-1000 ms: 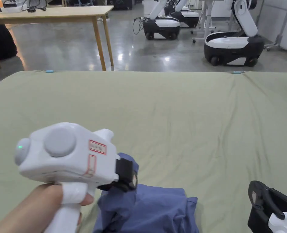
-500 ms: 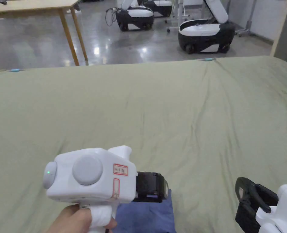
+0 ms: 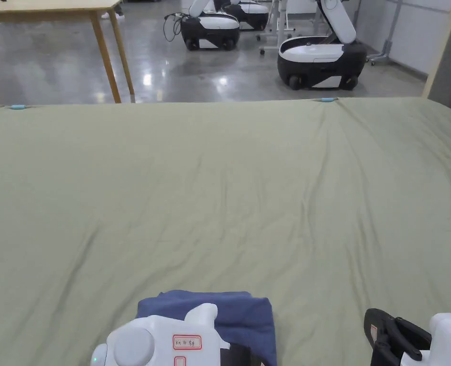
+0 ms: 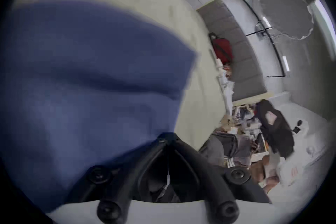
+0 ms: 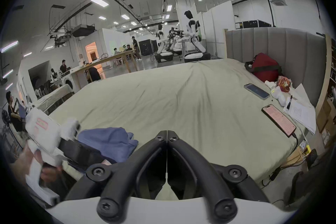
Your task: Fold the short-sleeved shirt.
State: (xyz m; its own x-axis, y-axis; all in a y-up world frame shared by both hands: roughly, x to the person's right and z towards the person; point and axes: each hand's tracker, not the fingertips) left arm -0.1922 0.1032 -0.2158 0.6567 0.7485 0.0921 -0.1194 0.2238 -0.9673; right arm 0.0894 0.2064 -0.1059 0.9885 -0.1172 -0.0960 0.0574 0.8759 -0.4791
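Observation:
The blue short-sleeved shirt [image 3: 210,310] lies in a compact folded bundle at the near edge of the green bed sheet [image 3: 243,190], with its rounded fold facing away from me. My left gripper [image 4: 167,136] is shut, and the shirt's [image 4: 87,82] edge runs right into its closed tips. Its white body [image 3: 157,345] hovers over the shirt's near side. In the right gripper view the left gripper [image 5: 103,157] rests on the shirt [image 5: 109,140]. My right gripper [image 5: 167,132] is shut and empty, off to the shirt's right [image 3: 386,329] above bare sheet.
Two phones [image 5: 256,90] [image 5: 279,119], papers [image 5: 301,113] and a red bag [image 5: 263,66] sit by the grey headboard at the right. Beyond the bed's far edge stand a wooden table [image 3: 100,7] and wheeled robots [image 3: 319,57]. Most of the sheet is bare.
My left gripper drew back toward me and lower with the cloth. The shirt went from a crumpled heap to a flat folded bundle. The right gripper barely moved; the head camera shifted.

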